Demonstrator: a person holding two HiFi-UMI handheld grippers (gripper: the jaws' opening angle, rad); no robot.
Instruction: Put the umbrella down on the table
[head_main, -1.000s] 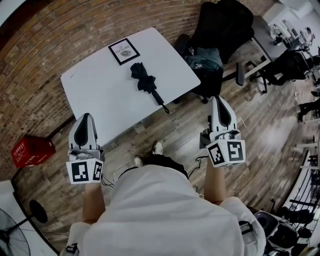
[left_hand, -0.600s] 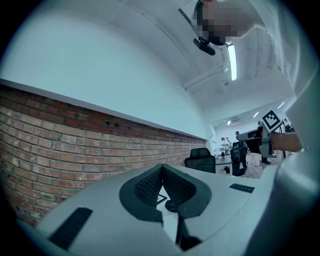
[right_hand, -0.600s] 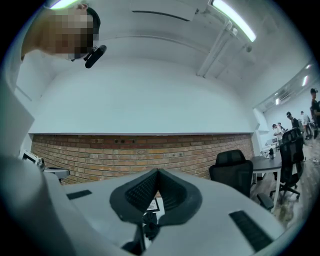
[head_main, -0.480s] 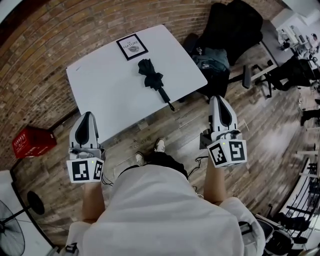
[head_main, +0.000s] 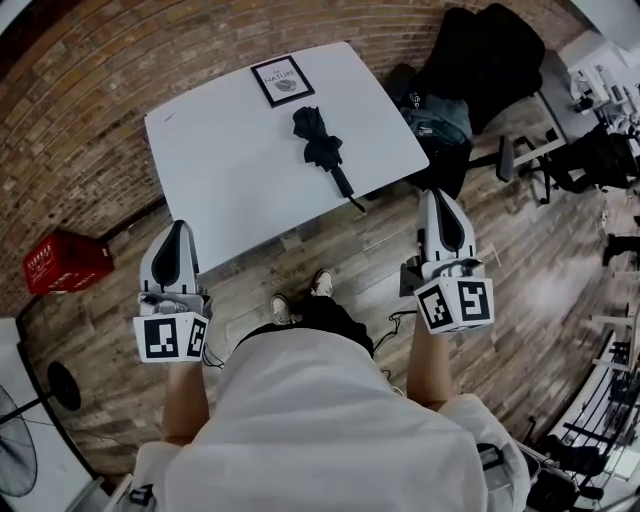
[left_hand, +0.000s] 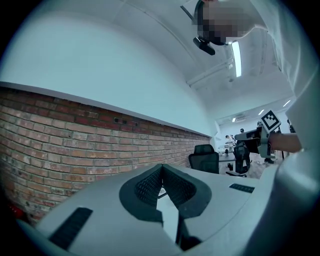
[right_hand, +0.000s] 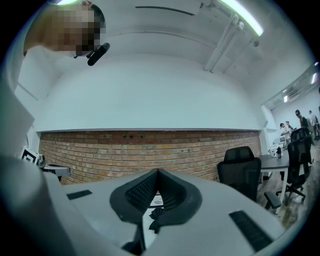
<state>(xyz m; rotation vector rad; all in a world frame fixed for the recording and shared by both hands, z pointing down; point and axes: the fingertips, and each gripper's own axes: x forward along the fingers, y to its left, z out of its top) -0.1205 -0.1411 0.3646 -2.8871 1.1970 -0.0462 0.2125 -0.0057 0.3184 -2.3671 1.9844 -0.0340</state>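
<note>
A folded black umbrella lies on the white table in the upper middle of the head view. Its handle points toward the table's lower right edge. A framed card lies just above it in the frame, near the far edge.

The left hand-held gripper is at the lower left and the right hand-held gripper at the middle right. Both are over the wooden floor, well apart from the umbrella. Each one's jaws are pressed together at the tips with nothing between them, as the left gripper view and the right gripper view both show.

A red crate sits at the left edge by the brick wall, and a black office chair stands at the upper right.
</note>
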